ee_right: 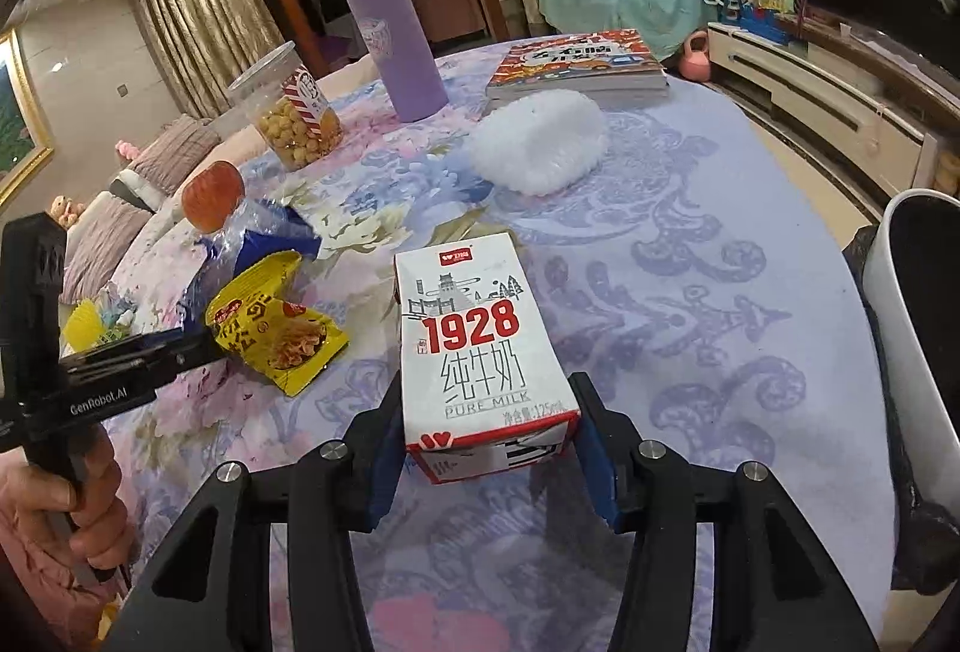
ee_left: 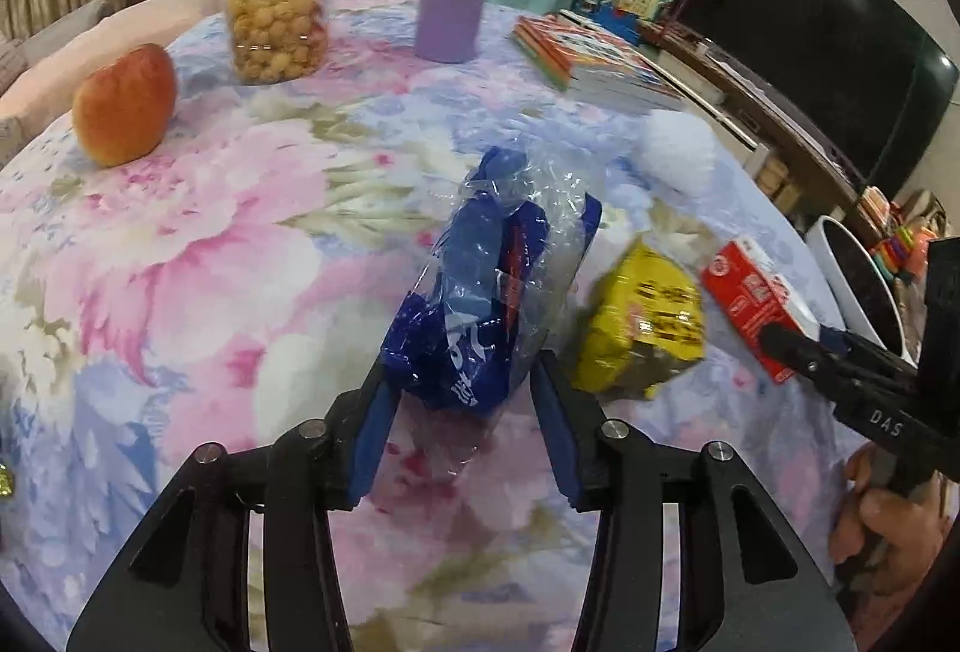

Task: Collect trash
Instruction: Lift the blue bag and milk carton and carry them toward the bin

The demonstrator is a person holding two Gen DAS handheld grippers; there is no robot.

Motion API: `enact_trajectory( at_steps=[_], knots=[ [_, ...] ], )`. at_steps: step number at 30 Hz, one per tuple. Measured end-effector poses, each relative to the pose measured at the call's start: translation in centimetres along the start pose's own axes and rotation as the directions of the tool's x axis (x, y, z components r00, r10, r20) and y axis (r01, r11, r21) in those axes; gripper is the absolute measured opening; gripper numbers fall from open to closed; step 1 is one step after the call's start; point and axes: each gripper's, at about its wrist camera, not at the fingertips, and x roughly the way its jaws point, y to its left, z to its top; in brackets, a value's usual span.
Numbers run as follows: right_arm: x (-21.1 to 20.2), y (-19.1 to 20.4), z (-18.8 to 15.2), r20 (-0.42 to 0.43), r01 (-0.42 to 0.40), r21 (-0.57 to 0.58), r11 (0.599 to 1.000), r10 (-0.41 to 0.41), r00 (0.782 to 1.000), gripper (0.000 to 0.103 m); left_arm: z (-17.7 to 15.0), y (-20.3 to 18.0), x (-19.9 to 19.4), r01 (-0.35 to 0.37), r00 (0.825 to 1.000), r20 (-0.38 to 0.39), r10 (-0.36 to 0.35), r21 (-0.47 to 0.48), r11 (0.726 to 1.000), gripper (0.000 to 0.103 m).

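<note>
A: How is the left gripper (ee_left: 465, 388) set?

B: It is pinched on the lower end of a blue plastic wrapper (ee_left: 486, 292), which is held up off the flowered tablecloth (ee_left: 210, 292). Both blue pads are seen pressed into crinkled film, so only a thin, slippery fold may be caught.

A: And the right gripper (ee_right: 489, 448)?

B: It is closed on the bottom end of a small pure-milk carton (ee_right: 474, 346), one pad on each side wall. The carton is gripped near one end only, with most of its length projecting forward past the fingertips.

A: What could go wrong from here?

B: The wrapper could be pulled out of the pads if it is swung quickly, because film gives little friction. The carton could be pivoted downward or squeezed out, since its weight lies beyond the grip; leftover milk, if any, might be spilled. The yellow snack packet (ee_right: 276, 328) is left lying on the cloth between the two grippers and could be brushed aside.

A: How are the hands posed?

B: Both grippers are pitched steeply downward over the table. The white bin (ee_right: 918, 352) is seen just past the table edge on the right, near the carton.
</note>
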Motion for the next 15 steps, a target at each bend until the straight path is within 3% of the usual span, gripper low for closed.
enact_trajectory(
  at_steps=[4,6,8,10,12,15],
  knots=[
    [0.5,0.4,0.6,0.012,0.007,-0.011,1.000,-0.007,1.000,0.053,0.7,0.8,0.2,-0.015,1.000,0.015,0.016,-0.003,1.000,0.054],
    [0.8,0.4,0.5,0.006,0.010,-0.014,1.000,-0.010,1.000,0.053,1.1,0.7,0.6,-0.017,1.000,0.014,0.017,0.012,1.000,0.063],
    [1.0,0.4,0.5,0.001,0.012,-0.012,1.000,-0.011,1.000,0.053,1.4,0.4,1.1,-0.023,1.000,0.017,0.023,0.028,0.999,0.063],
    [0.9,0.4,0.4,0.003,0.013,-0.011,1.000,-0.013,1.000,0.052,1.4,0.2,1.5,-0.034,0.999,0.030,0.033,0.048,0.998,0.060],
    [0.8,0.1,0.2,0.003,0.010,0.001,1.000,-0.010,1.000,0.052,1.2,0.0,1.6,-0.036,0.999,0.028,0.034,0.059,0.998,0.044],
    [0.1,-0.4,-0.1,0.012,0.003,0.028,1.000,-0.004,1.000,0.052,1.1,0.0,1.1,-0.042,0.998,0.040,0.040,0.054,0.998,0.037]
  ],
)
